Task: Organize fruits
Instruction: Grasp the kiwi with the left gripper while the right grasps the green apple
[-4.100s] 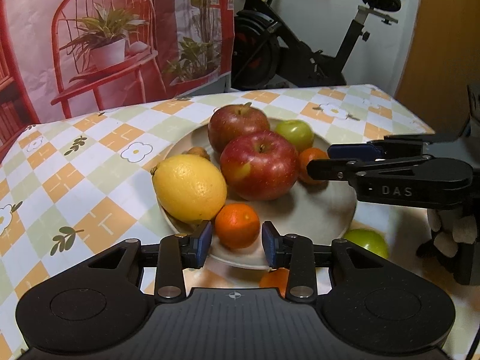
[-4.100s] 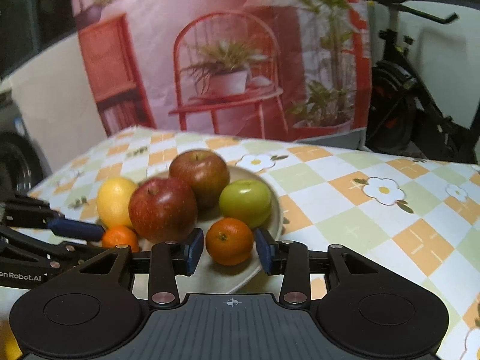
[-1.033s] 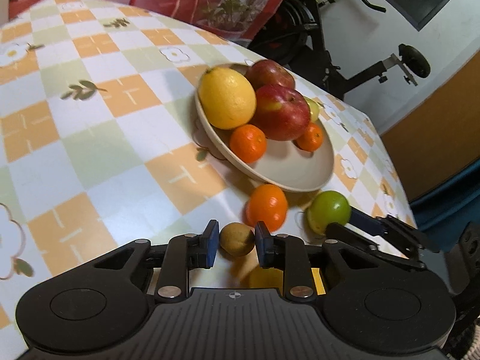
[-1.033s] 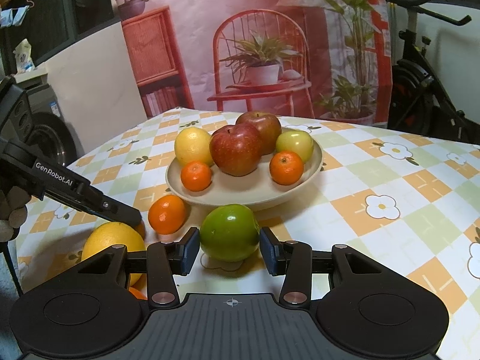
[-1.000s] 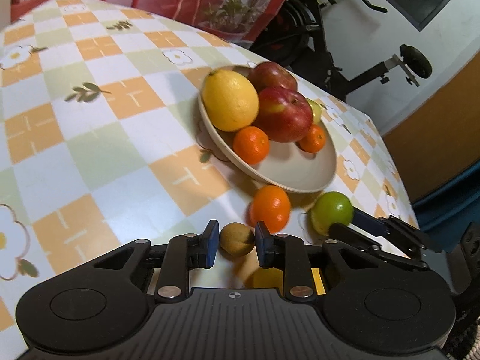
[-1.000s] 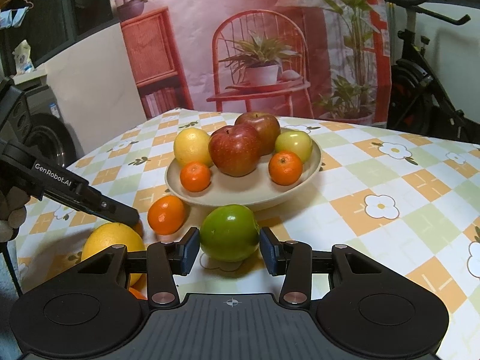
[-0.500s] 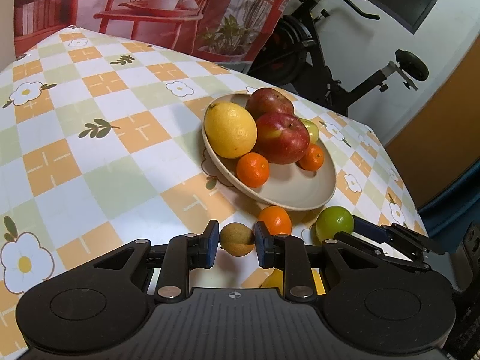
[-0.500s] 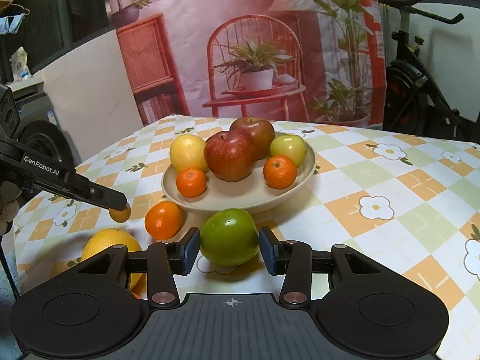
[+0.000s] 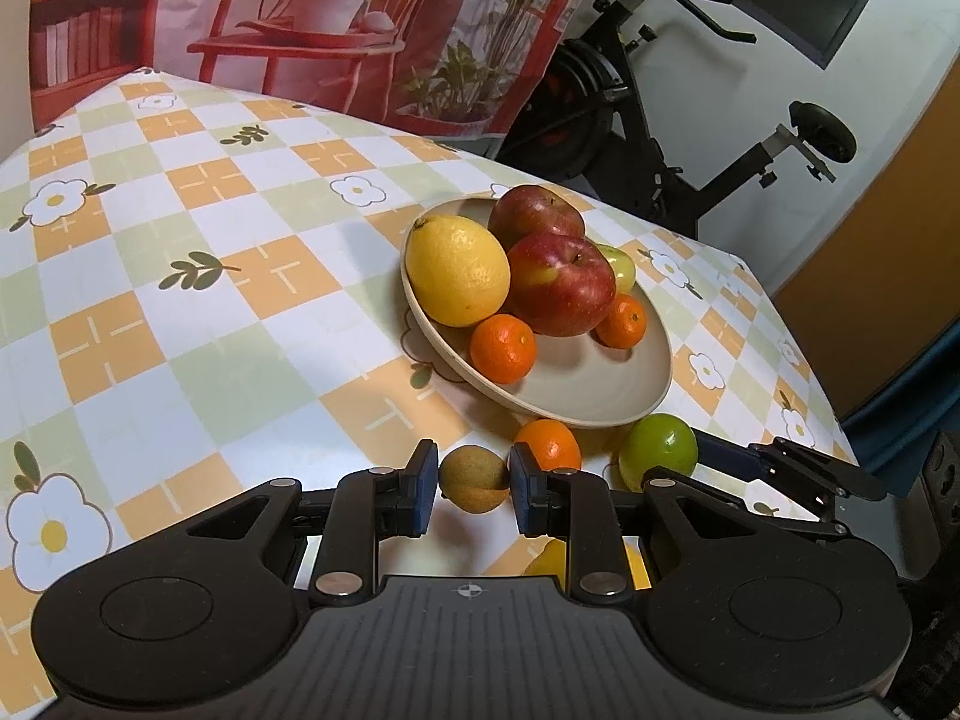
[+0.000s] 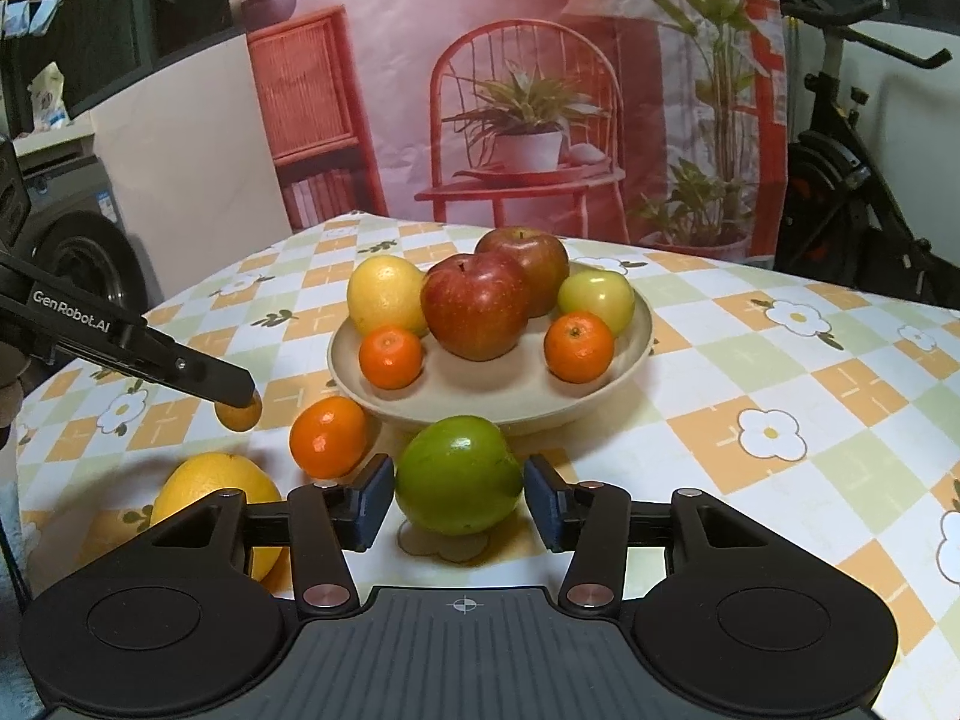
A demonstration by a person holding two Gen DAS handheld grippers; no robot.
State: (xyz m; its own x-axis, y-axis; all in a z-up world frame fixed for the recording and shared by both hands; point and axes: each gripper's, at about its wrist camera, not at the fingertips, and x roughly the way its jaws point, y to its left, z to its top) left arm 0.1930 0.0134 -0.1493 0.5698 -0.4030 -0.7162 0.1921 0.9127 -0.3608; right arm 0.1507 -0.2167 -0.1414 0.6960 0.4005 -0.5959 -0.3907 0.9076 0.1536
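Note:
My left gripper (image 9: 471, 483) is shut on a small brownish round fruit (image 9: 474, 478) and holds it above the tablecloth; that fruit also shows in the right wrist view (image 10: 239, 412). My right gripper (image 10: 459, 495) is shut on a green apple (image 10: 459, 474), which also shows in the left wrist view (image 9: 658, 458), just in front of the beige plate (image 10: 636, 324). The plate holds a lemon (image 10: 387, 295), two red apples (image 10: 475, 306), a pale green apple (image 10: 597, 298) and two mandarins (image 10: 579, 347).
A loose mandarin (image 10: 329, 436) and a large yellow citrus fruit (image 10: 219, 501) lie on the checked tablecloth (image 10: 780, 372) left of the plate. An exercise bike (image 9: 660, 120) and a red printed backdrop (image 10: 510, 90) stand behind the table.
My left gripper has risen with the small brownish fruit and tilted up, so the plate sits farther ahead. My right gripper has lifted the green apple slightly.

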